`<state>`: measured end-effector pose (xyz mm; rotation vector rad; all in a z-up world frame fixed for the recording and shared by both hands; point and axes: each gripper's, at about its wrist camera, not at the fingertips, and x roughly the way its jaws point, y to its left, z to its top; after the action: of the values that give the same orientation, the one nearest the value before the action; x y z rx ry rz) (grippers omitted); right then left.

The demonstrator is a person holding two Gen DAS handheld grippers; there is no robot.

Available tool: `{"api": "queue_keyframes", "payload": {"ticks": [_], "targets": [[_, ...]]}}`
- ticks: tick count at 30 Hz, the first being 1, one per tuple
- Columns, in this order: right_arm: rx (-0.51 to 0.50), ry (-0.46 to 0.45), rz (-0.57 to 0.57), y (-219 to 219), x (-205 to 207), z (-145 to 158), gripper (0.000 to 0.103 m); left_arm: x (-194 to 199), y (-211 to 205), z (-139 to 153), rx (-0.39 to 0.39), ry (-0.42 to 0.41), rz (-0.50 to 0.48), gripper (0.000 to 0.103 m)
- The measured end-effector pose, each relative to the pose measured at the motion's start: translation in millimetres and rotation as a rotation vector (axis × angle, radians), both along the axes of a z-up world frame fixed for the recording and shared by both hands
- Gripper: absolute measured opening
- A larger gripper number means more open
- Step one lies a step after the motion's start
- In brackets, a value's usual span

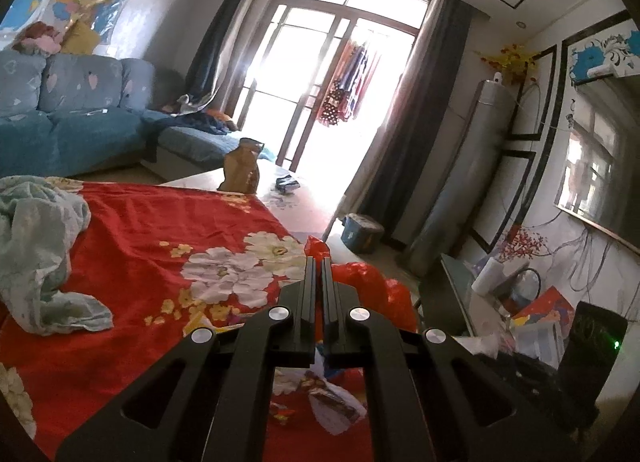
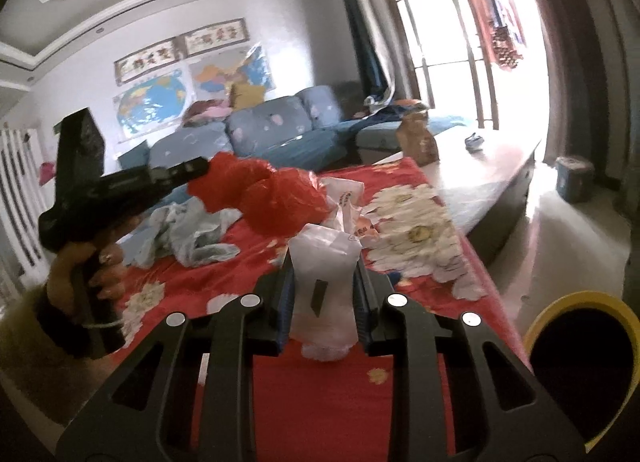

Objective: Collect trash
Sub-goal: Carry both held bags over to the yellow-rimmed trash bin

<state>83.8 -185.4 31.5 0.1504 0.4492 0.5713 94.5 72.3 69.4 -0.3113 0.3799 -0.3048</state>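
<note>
a: living rm, red flowered cloth (image 2: 320,402) over the table.
b: left gripper (image 1: 319,262) is pinched tight on the red bag (image 2: 256,189), held up above the cloth. right gripper (image 2: 324,262) is clamped on a white wrapper (image 2: 324,294).
a: imo lift wrapper clear, then over to the yellow-rim bin (image 2: 576,302), near right by the cloth's edge.
b: more wrappers (image 2: 352,201) beyond. room's open on the right.

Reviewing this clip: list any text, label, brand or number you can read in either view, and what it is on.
No text can be read in either view.
White packaging on the red floral cloth: red print, too blurred.
Framed scrolls on the wall: characters too small.
Wall maps: labels too small.
Brown bag on the table: no legible print.
</note>
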Motion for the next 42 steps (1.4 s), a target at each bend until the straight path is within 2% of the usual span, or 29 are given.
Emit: {"api": "queue_keyframes", "payload": {"ticks": [11, 25, 42], "targets": [[0.013, -0.011, -0.166, -48.6, 0.5, -1.2, 0.019, 10.0, -55.3, -1.1, 0.04, 0.002, -0.097, 0.002], [0.035, 0.007, -0.352, -102.9, -4.5, -12.5, 0.019, 21.7, -131.9, -16.0, 0.089, 0.022, -0.234, 0.002], [0.056, 0.067, -0.511, -146.1, -2.9, -27.2, 0.019, 30.3, -198.6, -34.3, 0.11, 0.051, -0.347, 0.002]]}}
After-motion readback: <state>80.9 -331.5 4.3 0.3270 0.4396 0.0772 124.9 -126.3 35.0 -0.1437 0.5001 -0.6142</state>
